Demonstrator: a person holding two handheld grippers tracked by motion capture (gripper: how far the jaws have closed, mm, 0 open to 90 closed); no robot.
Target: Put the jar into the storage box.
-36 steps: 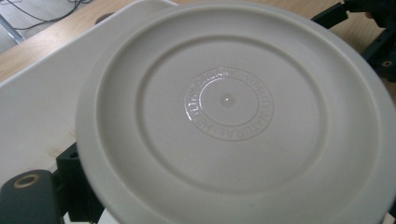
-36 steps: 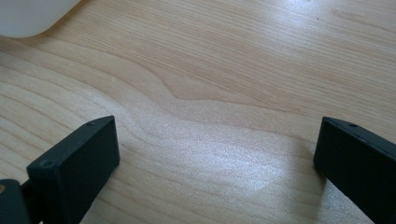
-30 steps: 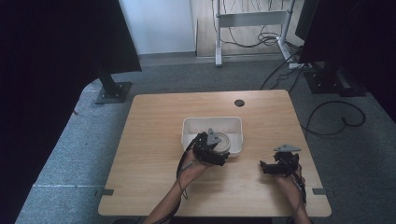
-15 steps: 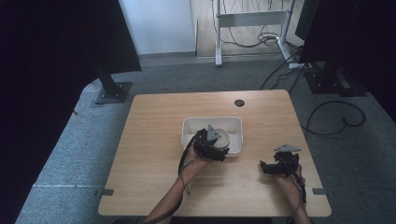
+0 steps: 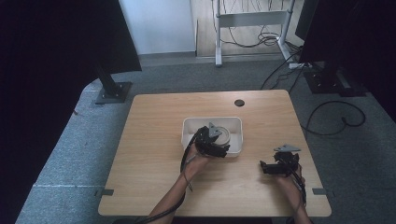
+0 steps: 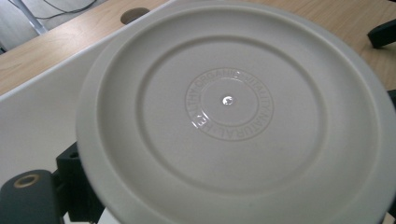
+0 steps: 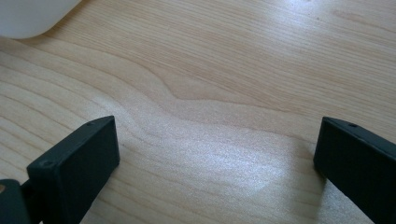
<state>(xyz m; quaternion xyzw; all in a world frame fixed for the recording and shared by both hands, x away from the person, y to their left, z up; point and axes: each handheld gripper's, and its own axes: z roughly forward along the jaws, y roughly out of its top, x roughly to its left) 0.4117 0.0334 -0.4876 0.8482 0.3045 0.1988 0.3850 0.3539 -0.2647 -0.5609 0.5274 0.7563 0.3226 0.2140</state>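
A wooden table (image 5: pixel 154 154) carried one white rectangular tray (image 5: pixel 189 128) near its centre. Since the moment before, little had changed: the left gripper (image 5: pixel 219 148) had edged slightly further over the tray's near rim, while the right gripper (image 5: pixel 265 167) had stayed put.

One round cream plate (image 6: pixel 233 121) sat in the tray, with the left gripper at its near edge. In the left gripper view, raised lettering ringed its centre, including the words "ORGANIC" and "NATURAL"; the rest was too faint to read. Whether the left gripper was clamped on the plate could not be told.

Toward the table's right edge, near the front, the right gripper hovered low over bare wood, its two black jaws spread wide with nothing between them.
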